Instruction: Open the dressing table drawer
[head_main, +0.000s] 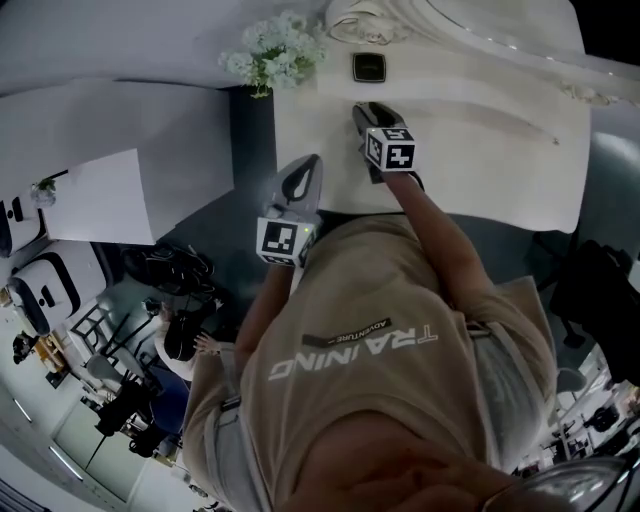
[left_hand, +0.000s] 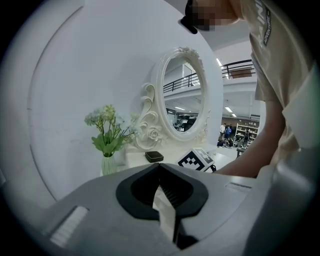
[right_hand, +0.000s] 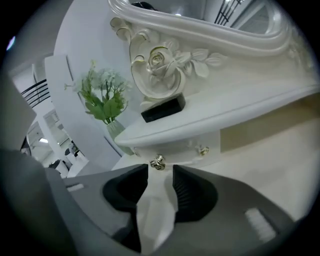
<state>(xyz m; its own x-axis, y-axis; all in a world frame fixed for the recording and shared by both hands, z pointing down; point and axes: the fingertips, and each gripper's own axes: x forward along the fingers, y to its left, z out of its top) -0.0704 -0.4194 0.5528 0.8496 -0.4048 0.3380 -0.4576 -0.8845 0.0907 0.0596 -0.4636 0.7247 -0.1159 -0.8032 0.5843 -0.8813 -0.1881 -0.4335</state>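
— What's furthest left?
— A vase of white flowers (left_hand: 107, 137) at the left corner of the dressing table (head_main: 450, 130). Next to it, the left gripper (left_hand: 160, 165) hangs near the table's front left corner, its fingers pressed together with nothing between them.
— And in the middle?
— A small black box (right_hand: 162, 109) on the raised shelf, below the mirror (left_hand: 185, 97). Under that shelf is the drawer (right_hand: 182, 145). It looks closed, though the lens bends it.
— And the right gripper?
— The right gripper (right_hand: 160, 169) faces the drawer front with its fingers apart. A brass knob (right_hand: 157, 162) sits just ahead of the gap, ungripped. A second knob (right_hand: 202, 150) lies to its right.
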